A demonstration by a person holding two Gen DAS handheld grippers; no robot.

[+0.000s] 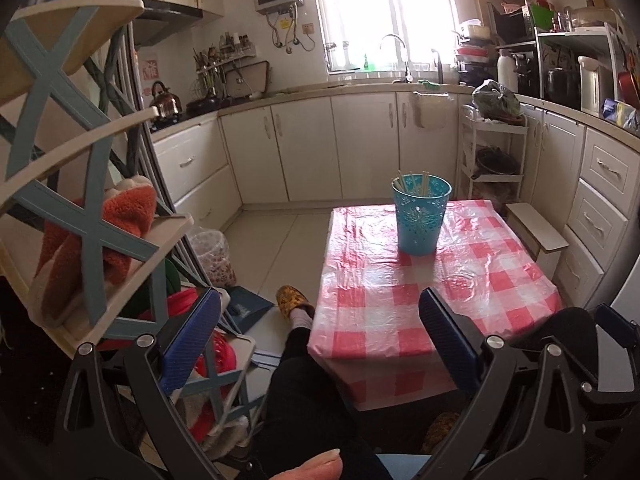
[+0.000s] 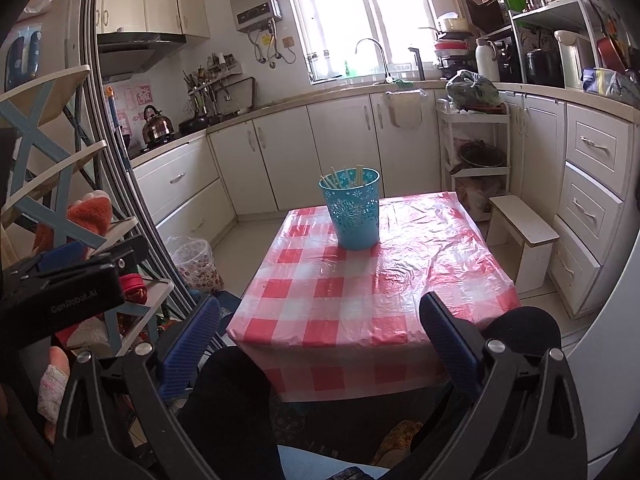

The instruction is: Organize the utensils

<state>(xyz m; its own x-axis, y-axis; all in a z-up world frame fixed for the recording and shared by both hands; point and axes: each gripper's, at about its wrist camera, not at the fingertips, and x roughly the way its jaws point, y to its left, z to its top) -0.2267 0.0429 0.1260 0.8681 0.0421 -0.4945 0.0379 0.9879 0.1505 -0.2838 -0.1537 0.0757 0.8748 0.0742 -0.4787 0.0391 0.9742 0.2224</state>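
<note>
Both tools, left tool (image 1: 320, 340) and right tool (image 2: 320, 340), gape wide and empty; the chopsticks (image 2: 346, 176) crowd the blue cup (image 2: 354, 216) mid-frame, so a clumsy reach could topple it off the tabletop (image 2: 360, 300)

Upright turquoise plastic cup with cut-out snowflake pattern (image 1: 421, 216) (image 2: 354, 210), standing near the far edge of the red-and-white checked surface (image 1: 404, 300) (image 2: 360, 292). Inside, a bunch of pale wooden chopsticks (image 1: 416, 184) (image 2: 346, 178), leaning, tips above the rim.
</note>
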